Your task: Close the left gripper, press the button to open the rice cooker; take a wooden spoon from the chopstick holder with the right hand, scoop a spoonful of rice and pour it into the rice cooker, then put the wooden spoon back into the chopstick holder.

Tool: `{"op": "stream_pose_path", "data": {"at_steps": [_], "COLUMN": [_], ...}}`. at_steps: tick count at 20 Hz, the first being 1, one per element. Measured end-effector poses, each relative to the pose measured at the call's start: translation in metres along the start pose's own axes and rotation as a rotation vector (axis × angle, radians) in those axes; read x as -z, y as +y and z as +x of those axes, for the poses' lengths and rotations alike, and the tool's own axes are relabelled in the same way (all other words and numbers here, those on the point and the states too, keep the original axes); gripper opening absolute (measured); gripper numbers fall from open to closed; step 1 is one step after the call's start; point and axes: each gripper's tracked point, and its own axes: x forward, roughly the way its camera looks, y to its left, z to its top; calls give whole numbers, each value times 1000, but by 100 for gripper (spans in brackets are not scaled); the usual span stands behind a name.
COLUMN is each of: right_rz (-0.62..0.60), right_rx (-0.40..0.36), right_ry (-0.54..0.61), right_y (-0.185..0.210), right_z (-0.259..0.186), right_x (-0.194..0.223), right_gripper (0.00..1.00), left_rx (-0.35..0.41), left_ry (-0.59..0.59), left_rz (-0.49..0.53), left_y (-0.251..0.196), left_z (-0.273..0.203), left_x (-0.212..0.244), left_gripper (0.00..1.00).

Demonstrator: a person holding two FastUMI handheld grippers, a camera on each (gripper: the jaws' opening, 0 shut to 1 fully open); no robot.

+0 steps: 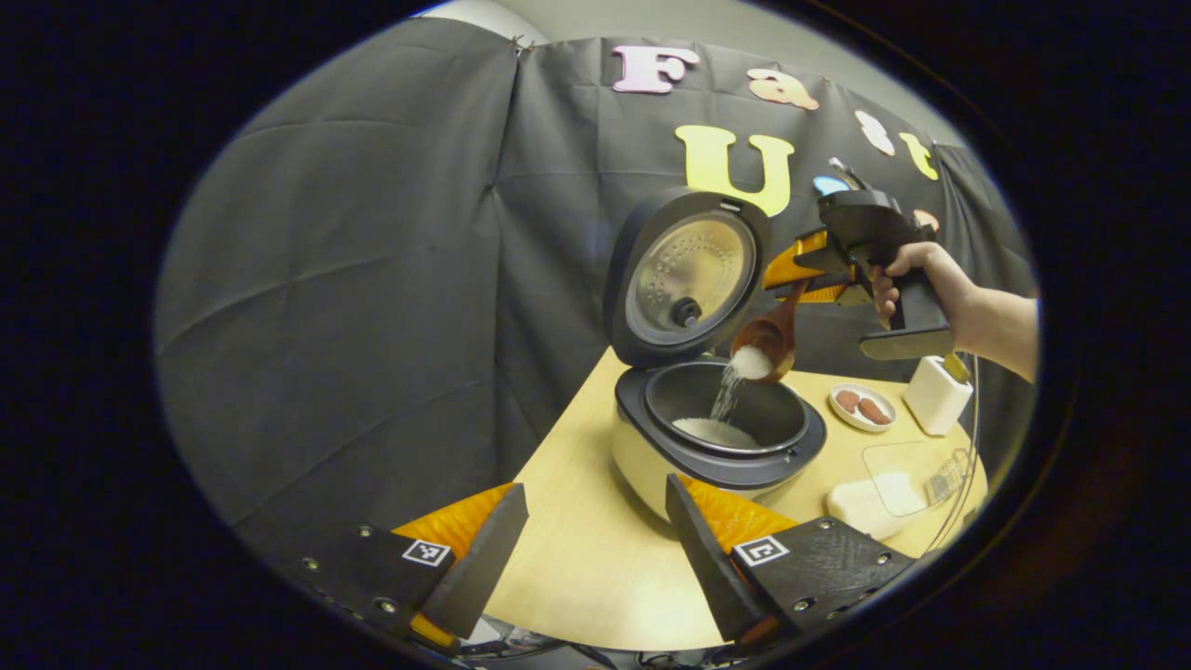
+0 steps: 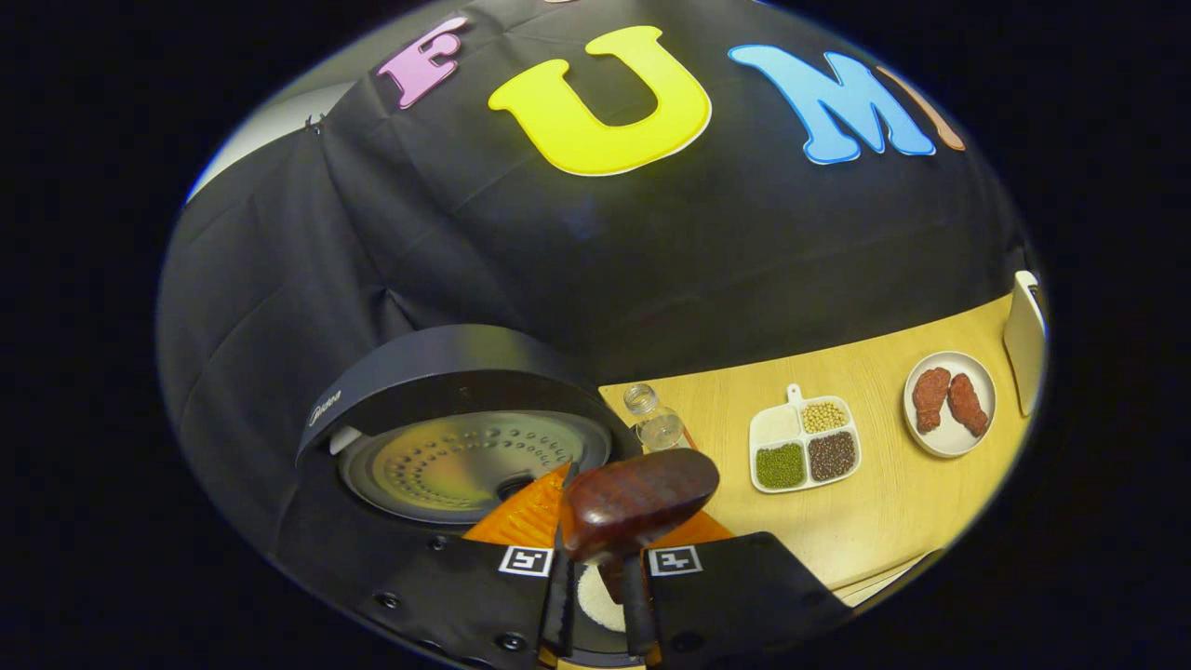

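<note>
R gripper (image 1: 791, 279) jaws clamped on wooden spoon (image 1: 770, 342) handle, bowl tipped over open rice cooker (image 1: 712, 437); rice (image 1: 715, 432) streams into inner pot w/ a small heap. L gripper (image 1: 595, 549) jaws wide, empty, near cooker front. Plate (image 2: 950, 404) w/ two reddish pieces, sectioned dish (image 2: 806, 445) of grains on wood surface (image 2: 893, 502); black cloth wall behind.

Dim, even booth light; sharp centre, fisheye-warped edges.
</note>
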Motion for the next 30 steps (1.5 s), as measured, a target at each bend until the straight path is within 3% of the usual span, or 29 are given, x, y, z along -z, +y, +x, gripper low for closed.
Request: {"op": "stream_pose_path", "data": {"at_steps": [17, 23, 24, 25, 30], "right_rz": [-453, -667, -695, -712, -782], "right_rx": [-46, -68, -68, -70, -103], "right_ry": [24, -22, -31, -38, -68], "right_y": [15, 24, 22, 21, 27], "right_z": [20, 21, 21, 19, 1], "right_x": [55, 57, 56, 54, 48], "right_gripper": [23, 19, 23, 19, 23], "left_rx": [-57, -64, -65, -65, -43], "left_ry": [21, 41, 41, 43, 62], "left_rz": [-17, -24, -26, -29, -35], "left_y": [4, 6, 8, 9, -2], "left_z": [-4, -11, -14, -14, -9], "left_x": [10, 27, 30, 31, 40], "left_gripper": [94, 94, 94, 94, 94]}}
